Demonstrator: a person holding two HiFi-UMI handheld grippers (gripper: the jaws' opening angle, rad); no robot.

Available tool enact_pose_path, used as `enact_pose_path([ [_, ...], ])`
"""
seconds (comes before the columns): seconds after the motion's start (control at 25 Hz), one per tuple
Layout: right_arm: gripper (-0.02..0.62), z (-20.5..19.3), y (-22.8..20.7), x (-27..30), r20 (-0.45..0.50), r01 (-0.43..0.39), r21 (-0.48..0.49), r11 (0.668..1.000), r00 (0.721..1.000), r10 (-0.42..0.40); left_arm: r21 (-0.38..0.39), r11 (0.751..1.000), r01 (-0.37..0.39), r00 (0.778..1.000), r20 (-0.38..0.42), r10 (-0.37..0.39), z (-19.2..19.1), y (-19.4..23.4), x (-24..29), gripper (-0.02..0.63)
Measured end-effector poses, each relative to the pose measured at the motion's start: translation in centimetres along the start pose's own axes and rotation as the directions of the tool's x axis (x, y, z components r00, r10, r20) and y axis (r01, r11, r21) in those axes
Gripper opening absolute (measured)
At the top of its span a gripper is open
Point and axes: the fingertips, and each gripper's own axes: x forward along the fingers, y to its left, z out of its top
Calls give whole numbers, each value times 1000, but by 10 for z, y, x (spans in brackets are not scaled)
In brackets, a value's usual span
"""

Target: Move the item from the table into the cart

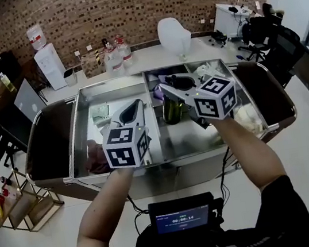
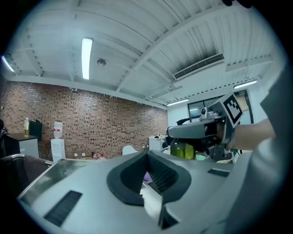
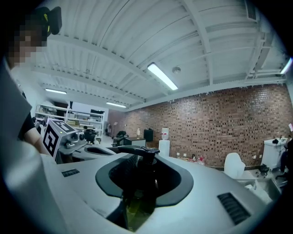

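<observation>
A yellow-green pump bottle [image 1: 171, 111] with a black pump head hangs over the steel cart [image 1: 108, 86], near the divider between its two bins. My right gripper [image 1: 171, 88] is shut on the bottle's neck; in the right gripper view the black pump [image 3: 143, 153] sits between the jaws with the yellow-green body [image 3: 136, 208] below. My left gripper [image 1: 138, 104] hovers over the left bin beside it. Its jaw tips meet and nothing is held [image 2: 147, 157]. The left gripper view also shows the bottle [image 2: 183, 150] under the right gripper.
The left bin holds a reddish cloth [image 1: 95, 155] and a pale packet [image 1: 100, 112]. The right bin holds a purple item [image 1: 157, 94] and white things [image 1: 249, 116]. Behind the cart a white counter [image 1: 149, 55] carries bottles [image 1: 114, 55]. A white chair [image 1: 174, 32] stands there.
</observation>
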Motion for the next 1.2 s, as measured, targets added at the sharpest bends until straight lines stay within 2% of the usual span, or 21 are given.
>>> enact_pose_path([
  [0.2, 103, -36, -14, 33, -35, 9, 1, 1000, 999, -8, -46, 998, 46, 997, -61, -49, -28, 14, 22, 11],
  [0.48, 103, -70, -28, 48, -64, 17, 2, 1000, 998, -17, -49, 998, 41, 996, -80, -45, -51, 26, 39, 11],
  [0.64, 103, -82, -29, 51, -71, 14, -1, 1000, 997, -14, -44, 998, 45, 995, -82, -48, -58, 28, 44, 11],
  [0.84, 103, -99, -23, 55, -100, -3, -63, 998, 995, -4, -44, 998, 40, 997, -70, -43, -62, 30, 48, 11],
  [1.04, 103, -106, -25, 55, -70, 0, -59, 998, 998, -4, -47, 998, 45, 996, -78, -49, -69, 28, 52, 11],
  [1.2, 103, -108, -18, 52, -61, -15, -104, 994, 998, 8, -52, 998, 41, 995, -85, -45, -75, 28, 53, 11],
])
